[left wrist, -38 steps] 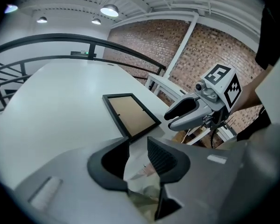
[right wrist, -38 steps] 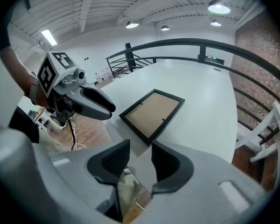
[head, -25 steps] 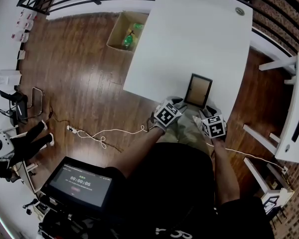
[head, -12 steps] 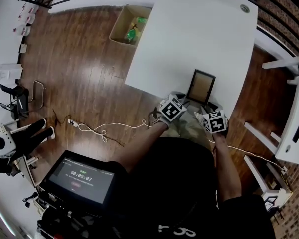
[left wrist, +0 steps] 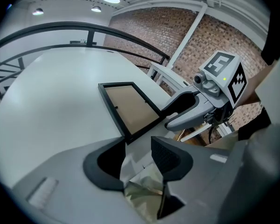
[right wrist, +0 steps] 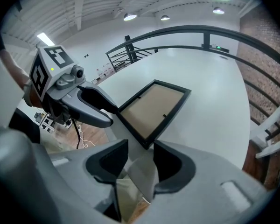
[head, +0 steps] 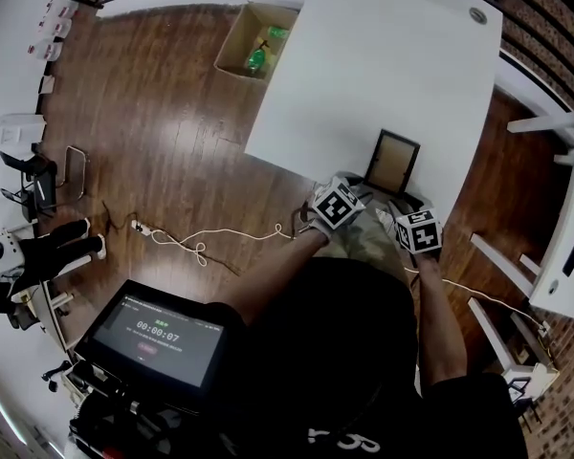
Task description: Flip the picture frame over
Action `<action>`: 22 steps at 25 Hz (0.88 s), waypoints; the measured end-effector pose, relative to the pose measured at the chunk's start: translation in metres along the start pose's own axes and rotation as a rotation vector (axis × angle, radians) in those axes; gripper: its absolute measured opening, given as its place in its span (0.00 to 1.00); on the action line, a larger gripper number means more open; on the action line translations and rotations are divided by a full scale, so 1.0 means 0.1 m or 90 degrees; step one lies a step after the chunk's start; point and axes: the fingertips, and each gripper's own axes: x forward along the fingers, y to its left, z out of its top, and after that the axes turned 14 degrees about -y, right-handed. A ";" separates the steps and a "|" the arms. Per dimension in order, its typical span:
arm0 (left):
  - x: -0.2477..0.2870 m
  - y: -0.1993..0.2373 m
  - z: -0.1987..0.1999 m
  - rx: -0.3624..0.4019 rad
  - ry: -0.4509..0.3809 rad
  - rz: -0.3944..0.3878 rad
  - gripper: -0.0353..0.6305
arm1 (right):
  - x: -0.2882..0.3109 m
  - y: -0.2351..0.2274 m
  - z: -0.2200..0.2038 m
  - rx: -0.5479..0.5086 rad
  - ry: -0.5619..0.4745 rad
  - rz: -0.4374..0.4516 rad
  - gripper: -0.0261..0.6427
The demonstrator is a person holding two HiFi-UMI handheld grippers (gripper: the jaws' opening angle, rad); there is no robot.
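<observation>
The picture frame [head: 392, 161] lies flat on the white table [head: 383, 55] close to its near edge, with its brown backing board and black rim facing up [left wrist: 130, 107] [right wrist: 154, 108]. My left gripper [head: 354, 185] [left wrist: 137, 150] hangs just short of the frame's near left corner. Its jaws are opening, with only the table edge between them. My right gripper [head: 403, 205] [right wrist: 140, 160] sits just before the frame's near right corner. Its jaws are opening too and hold nothing. Each gripper shows in the other's view: the right gripper [left wrist: 196, 108] and the left gripper [right wrist: 84, 101].
A cardboard box [head: 253, 54] with green bottles stands on the wooden floor left of the table. A white cable [head: 201, 247] trails across the floor. A screen [head: 163, 333] is at lower left, white furniture [head: 555, 228] at right, a person [head: 19, 256] at far left.
The head view has drifted slightly. Both grippers stay at the table's near edge by the frame, and the frame lies where it was.
</observation>
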 end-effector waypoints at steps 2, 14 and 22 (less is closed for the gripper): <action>-0.02 0.01 0.00 0.000 -0.004 0.002 0.32 | 0.00 0.03 -0.01 -0.001 0.000 0.001 0.27; -0.11 -0.01 0.03 0.004 -0.022 -0.006 0.32 | -0.03 0.08 -0.01 0.001 -0.016 -0.011 0.27; -0.19 -0.01 0.07 -0.011 -0.048 -0.006 0.32 | -0.03 0.13 0.03 0.001 -0.032 -0.024 0.27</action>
